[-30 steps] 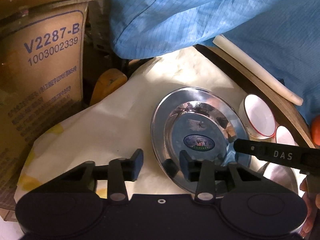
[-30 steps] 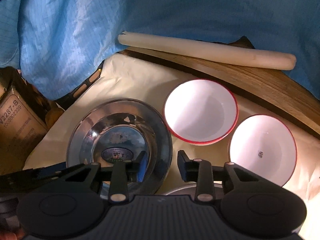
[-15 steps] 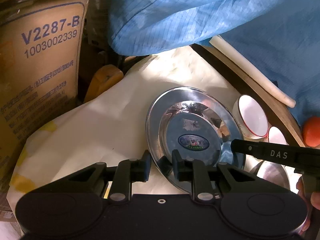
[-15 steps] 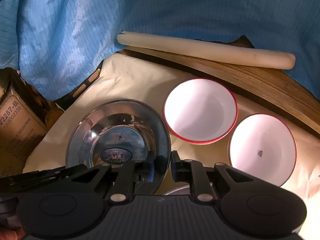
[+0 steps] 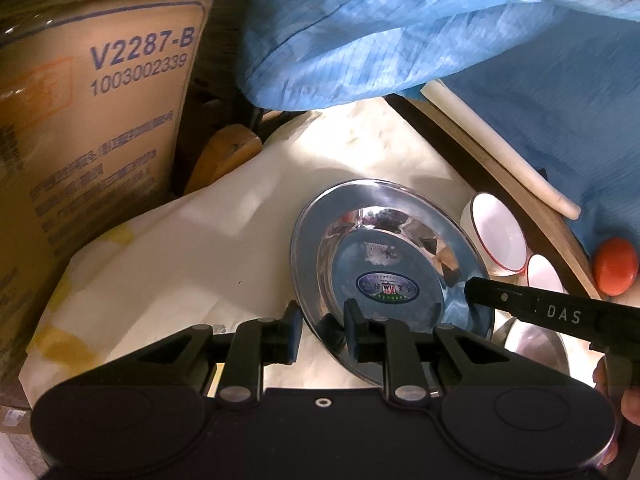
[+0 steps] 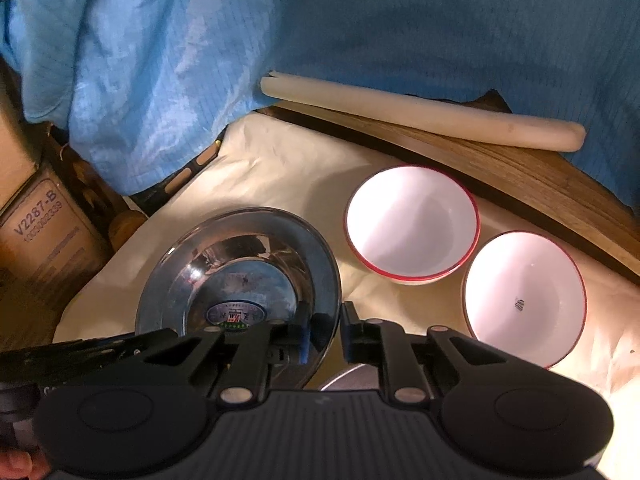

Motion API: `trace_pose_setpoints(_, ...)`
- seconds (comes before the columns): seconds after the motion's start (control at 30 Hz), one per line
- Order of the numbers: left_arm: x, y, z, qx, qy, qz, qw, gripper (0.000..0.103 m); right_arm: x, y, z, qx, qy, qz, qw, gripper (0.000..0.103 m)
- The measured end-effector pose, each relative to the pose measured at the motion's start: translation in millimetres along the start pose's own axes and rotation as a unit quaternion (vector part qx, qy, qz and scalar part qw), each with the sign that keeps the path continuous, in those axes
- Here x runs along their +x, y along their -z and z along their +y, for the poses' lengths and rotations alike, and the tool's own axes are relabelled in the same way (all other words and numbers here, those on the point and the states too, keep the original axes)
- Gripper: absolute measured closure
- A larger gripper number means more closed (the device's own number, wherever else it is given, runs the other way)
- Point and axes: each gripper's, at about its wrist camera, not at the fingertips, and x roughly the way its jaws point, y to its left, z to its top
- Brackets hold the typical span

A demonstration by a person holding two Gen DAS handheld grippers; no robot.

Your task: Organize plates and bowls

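A shiny steel plate (image 5: 384, 256) with an oval sticker lies on the cream cloth; it also shows in the right wrist view (image 6: 240, 264). My left gripper (image 5: 320, 332) is shut on its near left rim. My right gripper (image 6: 324, 336) is shut on its right rim. Two white bowls with red rims, one (image 6: 412, 224) beside the other (image 6: 524, 296), stand to the right of the plate. A second steel dish (image 5: 536, 348) lies partly hidden under the right gripper.
A cardboard box (image 5: 96, 128) stands at the left. Blue fabric (image 6: 280, 40) hangs behind. A white rolling pin (image 6: 420, 116) lies on a wooden board (image 6: 540, 184) at the back. An orange round object (image 5: 615, 266) sits at the right.
Both grippers went from open to closed on opposite rims of the steel plate. The left gripper shifted left, so that the plate's rim lies between its fingers.
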Motion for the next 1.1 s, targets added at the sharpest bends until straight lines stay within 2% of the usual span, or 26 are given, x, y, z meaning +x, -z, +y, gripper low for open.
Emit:
trace_pose_setpoints(0.73,-38,21,5,-0.004,0.023,-0.052,0.9984,0.08,-54,20,19,-0.037,0.003,-0.057,0.998,0.086)
trace_pose_setpoints(1.1,-52,29,-11,0.027,0.046,-0.062,0.9967,0.08,-90,41,9,-0.017,0.012,-0.088,0.996,0.086)
